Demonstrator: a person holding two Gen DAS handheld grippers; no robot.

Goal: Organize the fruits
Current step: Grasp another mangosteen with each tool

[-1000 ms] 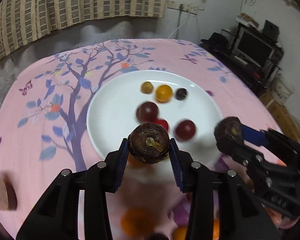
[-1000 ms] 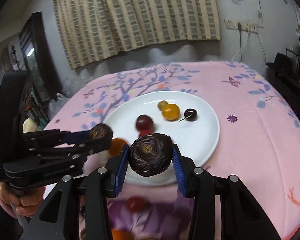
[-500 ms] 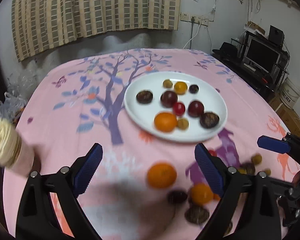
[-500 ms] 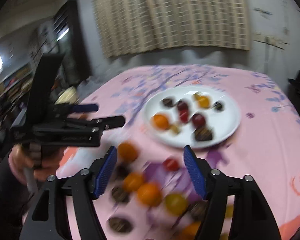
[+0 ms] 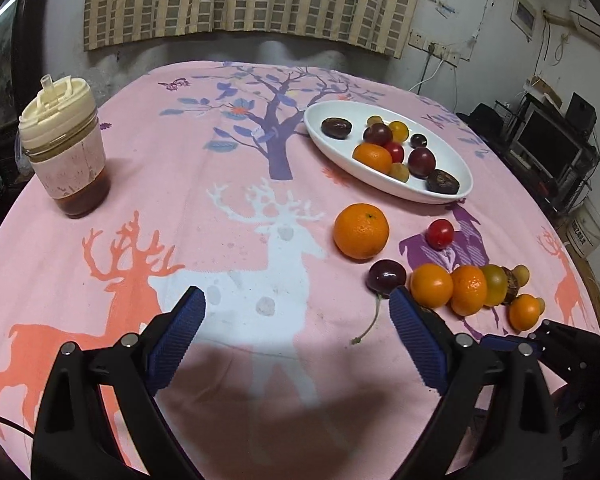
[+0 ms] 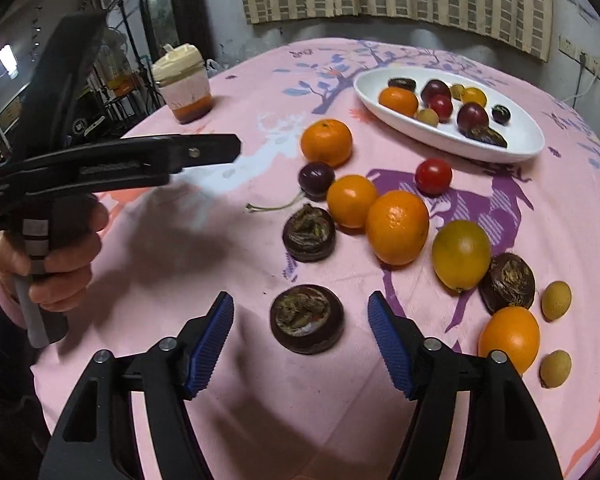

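Observation:
A white plate (image 5: 456, 160) (image 6: 524, 140) holds several fruits, among them an orange (image 5: 372, 157), plums and two dark water chestnuts. Loose fruit lies on the pink cloth: a large orange (image 5: 361, 231) (image 6: 326, 142), a cherry tomato (image 5: 440, 233) (image 6: 433, 176), a cherry (image 5: 387, 276), several oranges, a yellow fruit (image 6: 461, 255), small longans. My left gripper (image 5: 296, 344) is open and empty above the cloth, left of the pile. My right gripper (image 6: 300, 344) is open, and a dark water chestnut (image 6: 307, 323) lies on the cloth between its fingers. Another chestnut (image 6: 309, 232) lies beyond.
A lidded cup (image 5: 64, 152) (image 6: 184, 82) stands at the table's far left. The left gripper and the hand holding it show in the right wrist view (image 6: 112, 160). A desk with a monitor (image 5: 548, 148) stands off the table's right side.
Both grippers held dark water chestnuts over the plate a second ago. They let them go onto the plate, opened, and pulled back toward the near side of the table.

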